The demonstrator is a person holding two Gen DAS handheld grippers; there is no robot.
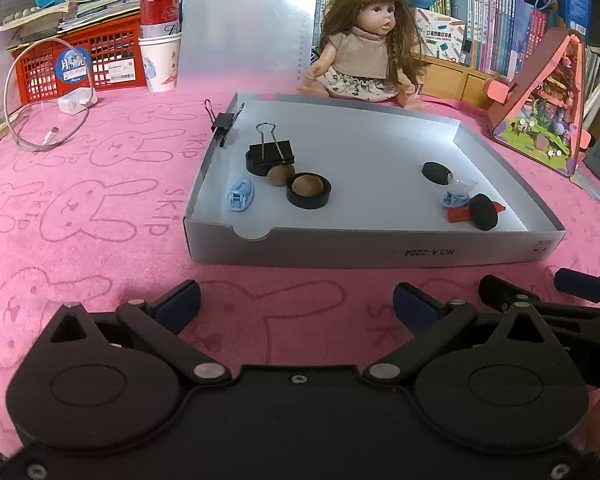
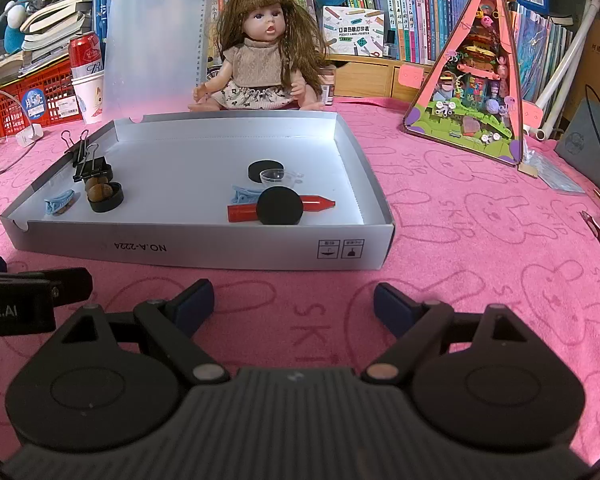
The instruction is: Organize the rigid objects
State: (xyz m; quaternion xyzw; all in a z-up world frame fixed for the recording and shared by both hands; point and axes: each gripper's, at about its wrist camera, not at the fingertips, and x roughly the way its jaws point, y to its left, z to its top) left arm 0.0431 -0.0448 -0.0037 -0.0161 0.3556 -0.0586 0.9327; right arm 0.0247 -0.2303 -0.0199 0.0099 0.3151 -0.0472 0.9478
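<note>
Right wrist: pink cloth [image 2: 460,240], bookshelves [image 2: 400,12] behind

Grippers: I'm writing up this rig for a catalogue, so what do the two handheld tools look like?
Both match: the left gripper and right gripper are matte black, with two round housings, angled linkage arms joined by silver rivets, and dark blue pads on the fingers. White lettering ending "bot.AI" marks the left one's side.

Bare pink cloth [image 2: 460,240] is left open between the grippers and the near wall of the grey tray [image 2: 204,252]. The tray's middle is kept free; its left edge is crowded by a binder clip [image 1: 271,149], its back edge blocked by a doll [image 2: 260,48].
</note>
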